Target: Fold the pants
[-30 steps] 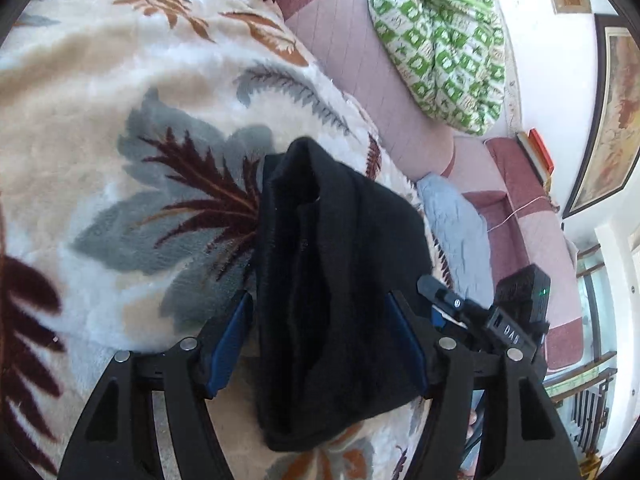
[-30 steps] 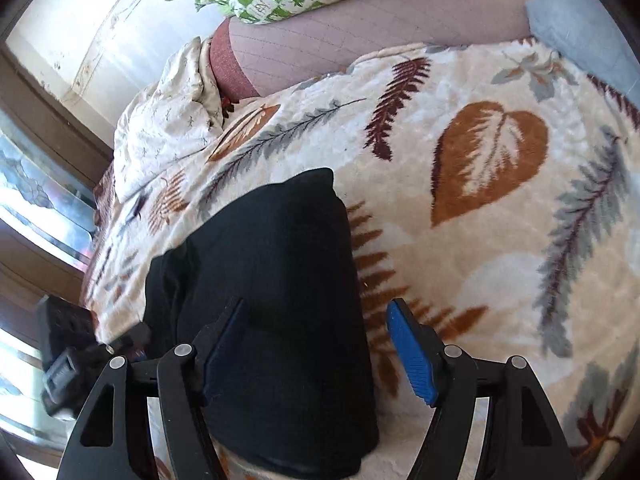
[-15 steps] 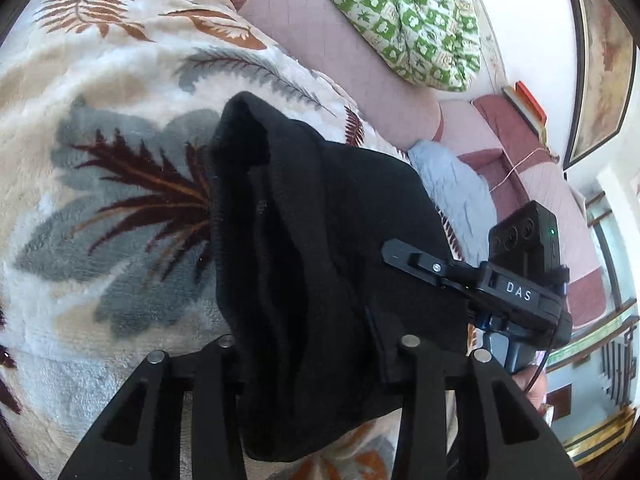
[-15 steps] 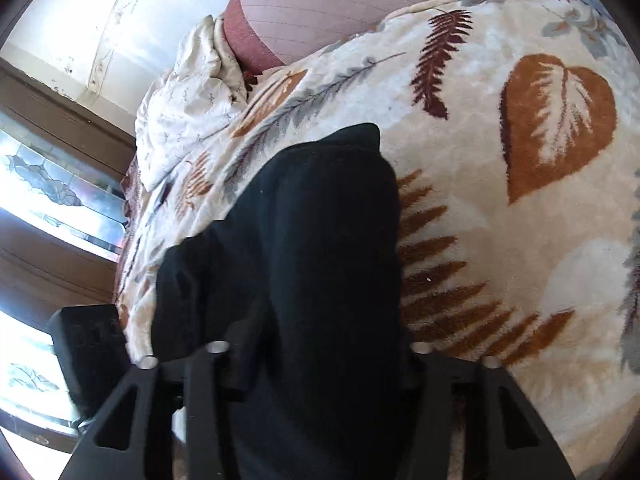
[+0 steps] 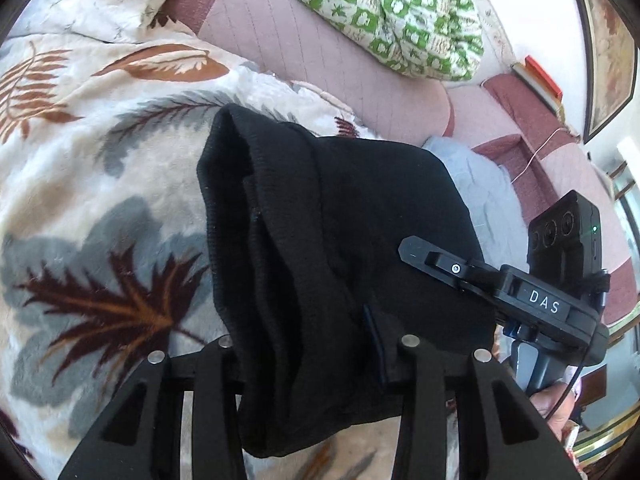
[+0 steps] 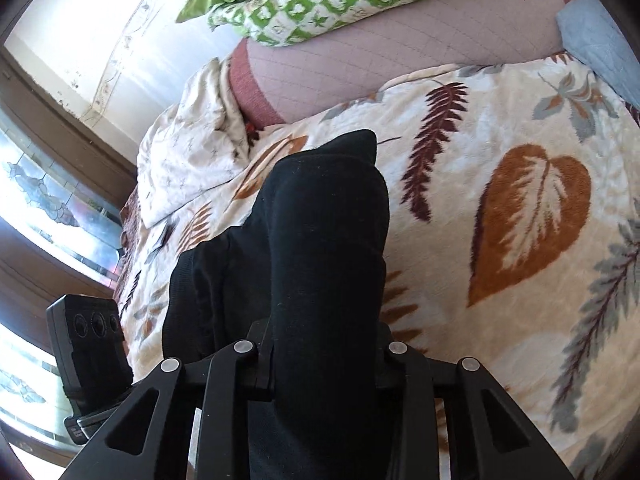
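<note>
The black pants (image 5: 320, 240) are folded into a thick bundle that is raised off the leaf-patterned blanket (image 5: 100, 208). My left gripper (image 5: 308, 344) is shut on the bundle's near left end. My right gripper (image 6: 324, 352) is shut on the near right end of the same pants (image 6: 320, 240). The fabric hides the fingertips of both grippers. The right gripper's body (image 5: 532, 300) shows at the right of the left wrist view. The left gripper's body (image 6: 88, 344) shows at the lower left of the right wrist view.
The blanket (image 6: 520, 220) covers a pink sofa (image 5: 320, 48). A green-and-white checked cushion (image 5: 384, 16) lies on the sofa back. A pale blue cloth (image 5: 480, 184) lies to the right, a cream crumpled cloth (image 6: 188, 148) to the left. A window (image 6: 48, 208) is at left.
Both grippers went from open, astride the pants, to shut on them. The bundle has been lifted off the blanket and now hangs between the two grippers.
</note>
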Demonstrator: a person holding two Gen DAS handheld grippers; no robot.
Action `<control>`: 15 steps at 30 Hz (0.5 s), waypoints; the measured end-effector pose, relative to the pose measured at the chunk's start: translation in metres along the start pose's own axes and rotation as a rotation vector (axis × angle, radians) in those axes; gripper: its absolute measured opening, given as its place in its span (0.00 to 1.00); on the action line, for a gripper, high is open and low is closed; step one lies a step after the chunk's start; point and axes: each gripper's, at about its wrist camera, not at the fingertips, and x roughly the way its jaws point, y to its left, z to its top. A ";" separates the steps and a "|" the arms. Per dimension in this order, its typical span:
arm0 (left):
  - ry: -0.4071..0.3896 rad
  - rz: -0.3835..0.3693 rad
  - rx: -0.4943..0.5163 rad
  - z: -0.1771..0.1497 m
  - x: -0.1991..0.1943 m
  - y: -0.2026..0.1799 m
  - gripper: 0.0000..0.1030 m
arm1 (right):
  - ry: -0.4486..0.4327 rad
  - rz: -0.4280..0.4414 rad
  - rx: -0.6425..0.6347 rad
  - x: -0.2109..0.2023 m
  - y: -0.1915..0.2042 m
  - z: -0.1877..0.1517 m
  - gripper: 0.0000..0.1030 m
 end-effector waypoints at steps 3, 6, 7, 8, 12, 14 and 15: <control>0.039 0.044 -0.007 0.001 0.018 -0.001 0.43 | 0.025 -0.013 0.028 0.012 -0.018 0.003 0.33; 0.052 0.050 -0.031 -0.005 0.015 0.004 0.50 | 0.042 -0.040 0.046 0.018 -0.034 -0.001 0.48; 0.054 0.047 -0.034 -0.007 0.010 0.005 0.50 | 0.034 -0.042 0.058 0.016 -0.037 -0.003 0.54; 0.052 0.047 -0.031 -0.009 0.002 0.006 0.51 | 0.022 -0.042 0.066 0.011 -0.040 -0.004 0.56; -0.009 0.058 -0.020 -0.012 -0.037 0.004 0.52 | -0.044 -0.122 0.000 -0.023 -0.037 -0.007 0.56; -0.053 0.047 -0.015 -0.009 -0.053 -0.001 0.53 | -0.097 -0.167 -0.062 -0.045 -0.028 -0.012 0.56; -0.071 0.036 -0.015 -0.005 -0.058 -0.006 0.55 | -0.129 -0.167 -0.078 -0.058 -0.023 -0.016 0.56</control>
